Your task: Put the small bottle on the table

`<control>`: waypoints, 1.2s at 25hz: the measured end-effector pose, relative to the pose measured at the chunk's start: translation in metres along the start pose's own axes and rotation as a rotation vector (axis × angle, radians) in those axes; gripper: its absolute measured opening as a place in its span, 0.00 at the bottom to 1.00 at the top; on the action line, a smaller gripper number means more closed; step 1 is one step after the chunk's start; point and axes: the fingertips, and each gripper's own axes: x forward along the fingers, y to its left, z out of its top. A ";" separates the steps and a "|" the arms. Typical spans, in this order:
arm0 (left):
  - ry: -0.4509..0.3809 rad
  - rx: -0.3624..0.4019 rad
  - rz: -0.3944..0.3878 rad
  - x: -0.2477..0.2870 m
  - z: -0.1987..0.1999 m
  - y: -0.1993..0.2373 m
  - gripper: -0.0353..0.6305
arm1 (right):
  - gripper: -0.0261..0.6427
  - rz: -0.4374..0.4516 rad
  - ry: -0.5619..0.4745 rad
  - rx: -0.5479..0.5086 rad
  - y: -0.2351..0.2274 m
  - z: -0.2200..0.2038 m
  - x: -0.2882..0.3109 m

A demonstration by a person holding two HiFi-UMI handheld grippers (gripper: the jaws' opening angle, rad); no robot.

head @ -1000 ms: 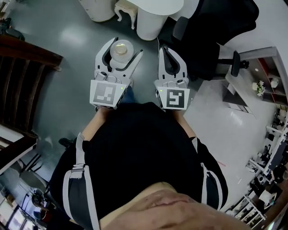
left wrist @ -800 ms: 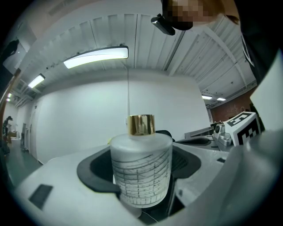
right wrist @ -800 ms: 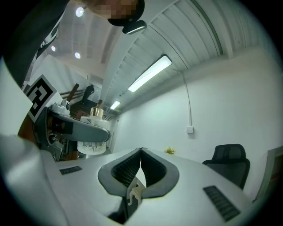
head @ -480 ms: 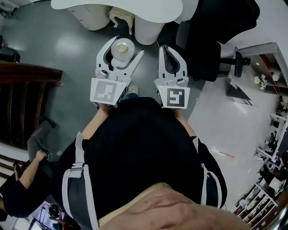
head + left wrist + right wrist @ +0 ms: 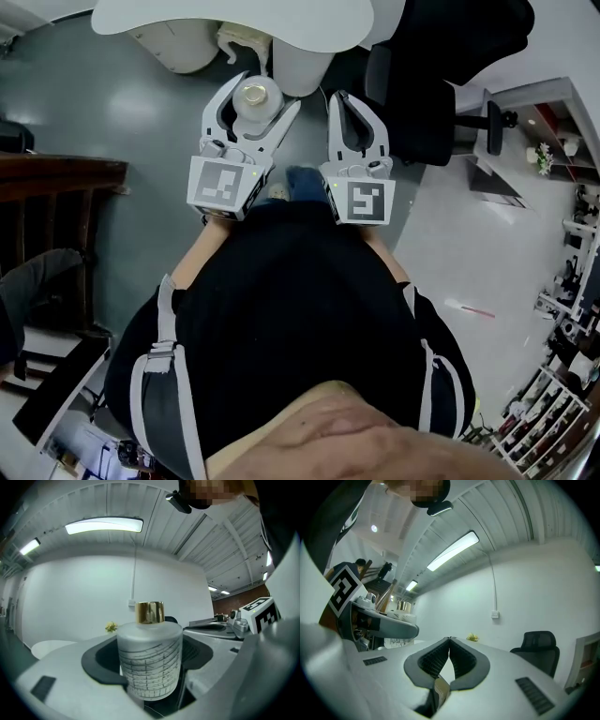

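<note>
Bottle (image 5: 255, 101) clamped upright in left gripper (image 5: 269, 91); right gripper (image 5: 341, 97) closed, empty. Carry step, apparently: next, reach over white table (image 5: 187, 17), lower, release.

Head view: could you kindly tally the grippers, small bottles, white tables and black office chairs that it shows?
grippers: 2 (left gripper, right gripper)
small bottle: 1
white table: 1
black office chair: 1
total: 5
</note>
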 end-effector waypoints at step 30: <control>-0.007 0.020 -0.103 0.274 -0.004 0.100 0.56 | 0.07 0.028 0.070 -0.061 -0.164 -0.070 0.249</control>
